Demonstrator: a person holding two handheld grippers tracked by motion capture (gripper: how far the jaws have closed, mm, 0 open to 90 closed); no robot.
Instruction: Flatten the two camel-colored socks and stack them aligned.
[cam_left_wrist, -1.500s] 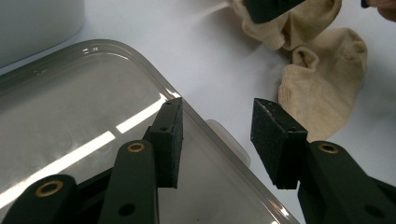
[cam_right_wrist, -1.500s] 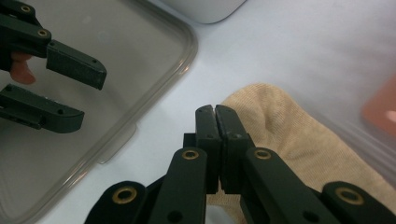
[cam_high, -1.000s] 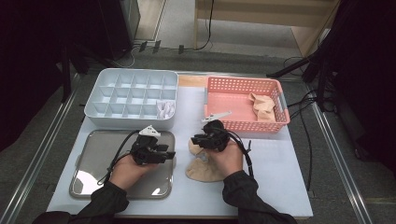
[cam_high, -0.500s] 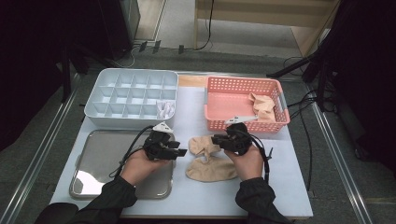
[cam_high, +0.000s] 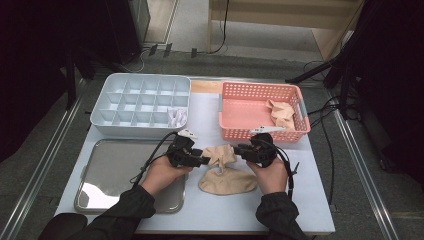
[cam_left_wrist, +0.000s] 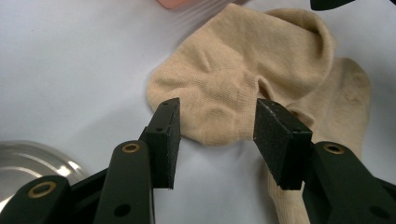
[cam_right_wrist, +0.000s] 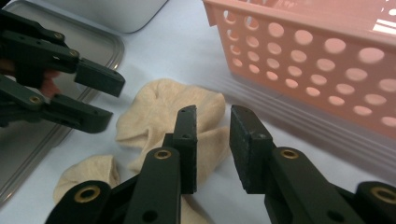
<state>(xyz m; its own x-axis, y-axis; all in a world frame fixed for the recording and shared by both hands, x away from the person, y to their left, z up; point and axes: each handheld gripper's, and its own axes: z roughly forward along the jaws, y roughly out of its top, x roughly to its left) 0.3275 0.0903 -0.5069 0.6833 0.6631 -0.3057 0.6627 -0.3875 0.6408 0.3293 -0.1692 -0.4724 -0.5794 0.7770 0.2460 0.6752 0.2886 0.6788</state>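
Two beige socks lie on the white table. The upper sock (cam_high: 220, 154) is bunched over the flat lower sock (cam_high: 227, 182). My left gripper (cam_high: 202, 161) is open at the upper sock's left edge. In the left gripper view the upper sock (cam_left_wrist: 243, 70) lies just beyond the spread jaws of my left gripper (cam_left_wrist: 215, 135). My right gripper (cam_high: 239, 149) sits at the upper sock's right side. Seen in its own view, my right gripper (cam_right_wrist: 212, 144) is open a little, with the upper sock's (cam_right_wrist: 159, 112) edge in the gap. There my left gripper (cam_right_wrist: 100, 100) faces it.
A pink basket (cam_high: 260, 132) with another beige sock (cam_high: 281, 114) stands just behind my right gripper. A white compartment tray (cam_high: 140, 102) with a white item (cam_high: 176, 117) is at the back left. A metal tray (cam_high: 115, 170) lies under my left forearm.
Both grippers have shifted right; the left came off the metal tray to the sock's left edge. The upper sock is now drawn out between them. Little moved in the last half second.
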